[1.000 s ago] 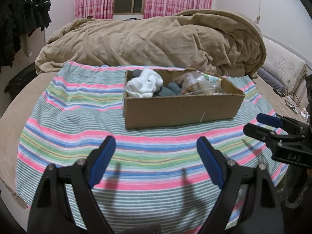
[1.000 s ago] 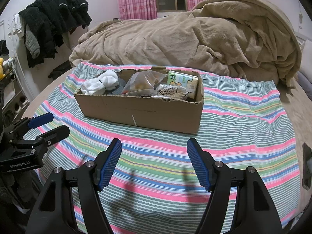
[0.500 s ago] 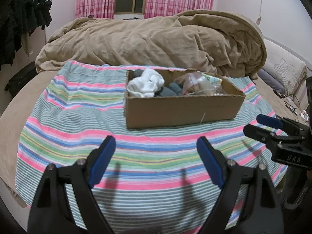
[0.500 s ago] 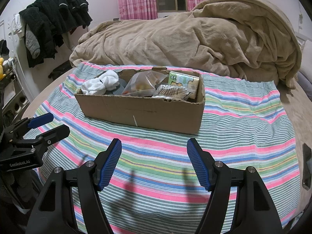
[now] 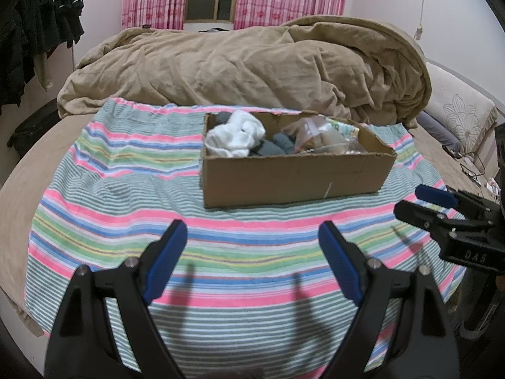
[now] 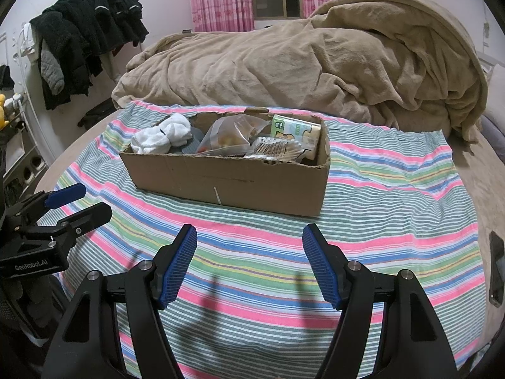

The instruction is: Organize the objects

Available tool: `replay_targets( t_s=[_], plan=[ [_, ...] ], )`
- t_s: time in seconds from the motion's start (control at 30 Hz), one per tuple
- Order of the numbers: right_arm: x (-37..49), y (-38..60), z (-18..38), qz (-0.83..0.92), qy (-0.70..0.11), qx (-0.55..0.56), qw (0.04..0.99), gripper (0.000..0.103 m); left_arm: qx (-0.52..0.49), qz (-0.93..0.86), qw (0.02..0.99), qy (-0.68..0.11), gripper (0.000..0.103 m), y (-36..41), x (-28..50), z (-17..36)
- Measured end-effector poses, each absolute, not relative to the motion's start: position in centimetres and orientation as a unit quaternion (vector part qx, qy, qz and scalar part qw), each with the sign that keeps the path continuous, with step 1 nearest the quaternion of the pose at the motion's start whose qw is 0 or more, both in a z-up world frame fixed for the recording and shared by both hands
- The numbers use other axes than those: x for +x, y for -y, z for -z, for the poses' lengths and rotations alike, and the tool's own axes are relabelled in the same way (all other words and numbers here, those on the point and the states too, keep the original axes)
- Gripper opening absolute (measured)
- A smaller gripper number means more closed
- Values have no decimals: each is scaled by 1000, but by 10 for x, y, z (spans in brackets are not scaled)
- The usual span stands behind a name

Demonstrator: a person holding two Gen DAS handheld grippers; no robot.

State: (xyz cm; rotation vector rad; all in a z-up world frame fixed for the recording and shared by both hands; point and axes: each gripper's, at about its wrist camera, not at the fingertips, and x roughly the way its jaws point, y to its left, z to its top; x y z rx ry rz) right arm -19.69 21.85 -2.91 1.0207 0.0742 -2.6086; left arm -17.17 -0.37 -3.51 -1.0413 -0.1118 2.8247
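Observation:
A brown cardboard box (image 5: 293,177) (image 6: 227,183) sits on a striped cloth (image 5: 126,208) (image 6: 394,195) spread over the bed. Inside lie bundled white socks (image 5: 236,137) (image 6: 164,134), grey cloth (image 5: 277,147), a clear plastic bag (image 5: 318,137) (image 6: 230,137), a barcode packet (image 6: 274,148) and a green carton (image 6: 296,134). My left gripper (image 5: 252,246) (image 6: 75,200) hangs open over the cloth, short of the box, nothing between its blue pads. My right gripper (image 6: 249,252) (image 5: 426,203) is likewise open and empty, to the right of the left one.
A rumpled tan blanket (image 5: 252,72) fills the bed behind the box. Dark clothes (image 6: 85,41) hang on a rack at left. A pillow (image 5: 460,117) lies at the right, and a dark phone (image 6: 497,271) rests on the bed near the cloth's right edge.

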Motion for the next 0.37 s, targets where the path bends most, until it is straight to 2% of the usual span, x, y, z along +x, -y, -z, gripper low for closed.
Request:
replay_targets(
  t_s=[0.37],
  plan=[
    [-198, -218, 30, 917, -26, 359, 168, 73, -341, -937, 65, 35, 86, 5, -173, 35]
  ],
)
